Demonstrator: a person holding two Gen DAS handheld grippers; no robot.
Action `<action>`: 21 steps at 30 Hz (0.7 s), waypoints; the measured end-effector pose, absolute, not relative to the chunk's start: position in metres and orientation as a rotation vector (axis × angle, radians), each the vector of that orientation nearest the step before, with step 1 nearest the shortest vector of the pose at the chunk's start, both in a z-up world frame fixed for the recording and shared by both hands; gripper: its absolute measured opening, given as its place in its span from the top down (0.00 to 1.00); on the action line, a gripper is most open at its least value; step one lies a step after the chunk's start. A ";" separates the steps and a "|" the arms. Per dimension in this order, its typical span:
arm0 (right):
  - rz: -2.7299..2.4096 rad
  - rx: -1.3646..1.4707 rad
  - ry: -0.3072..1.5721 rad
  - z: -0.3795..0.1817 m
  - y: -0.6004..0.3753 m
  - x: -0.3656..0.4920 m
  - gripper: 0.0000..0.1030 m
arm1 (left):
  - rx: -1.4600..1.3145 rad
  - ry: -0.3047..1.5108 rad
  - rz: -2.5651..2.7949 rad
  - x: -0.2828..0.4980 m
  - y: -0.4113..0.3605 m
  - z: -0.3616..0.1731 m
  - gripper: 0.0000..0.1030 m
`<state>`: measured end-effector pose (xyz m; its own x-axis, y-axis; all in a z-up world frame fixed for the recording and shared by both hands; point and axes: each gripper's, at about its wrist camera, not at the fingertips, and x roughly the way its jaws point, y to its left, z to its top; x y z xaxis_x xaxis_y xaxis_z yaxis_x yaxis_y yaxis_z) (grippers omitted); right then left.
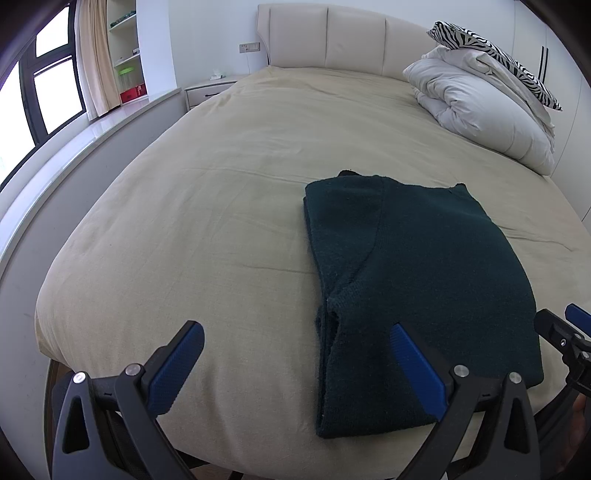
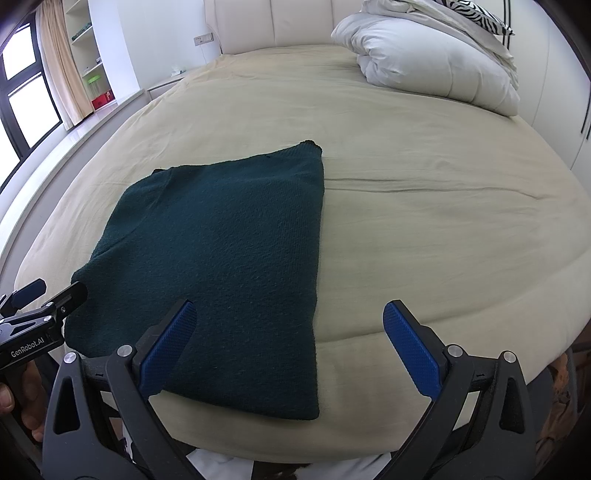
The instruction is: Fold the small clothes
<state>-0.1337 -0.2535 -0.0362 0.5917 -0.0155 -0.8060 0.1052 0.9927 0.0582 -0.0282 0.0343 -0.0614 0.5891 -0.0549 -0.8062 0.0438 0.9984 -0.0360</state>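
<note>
While both my left gripper (image 1: 295,362) and right gripper (image 2: 290,343) are hovering spread apart and empty, I am judging the next fold of the green sweater (image 2: 221,236) lying at the bed's (image 1: 184,192) near edge.

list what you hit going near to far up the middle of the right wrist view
dark green sweater → bare beige sheet → cream headboard

A beige bed (image 1: 229,177) fills the view, with a padded headboard (image 1: 325,40) behind. A white duvet (image 1: 480,107) lies bundled near it, a zebra-print pillow (image 1: 495,48) on top. Shelves (image 1: 125,55) stand beside the window (image 1: 40,85).
</note>
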 end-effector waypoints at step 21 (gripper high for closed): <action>-0.067 0.105 0.938 -0.037 -0.254 -0.134 0.00 | -0.014 0.941 -0.056 -0.029 0.036 -0.061 0.00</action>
<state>-0.1342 -0.2540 -0.0372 0.5897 -0.0112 -0.8075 0.1029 0.9928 0.0614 -0.0288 0.0361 -0.0610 0.5875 -0.0546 -0.8074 0.0421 0.9984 -0.0369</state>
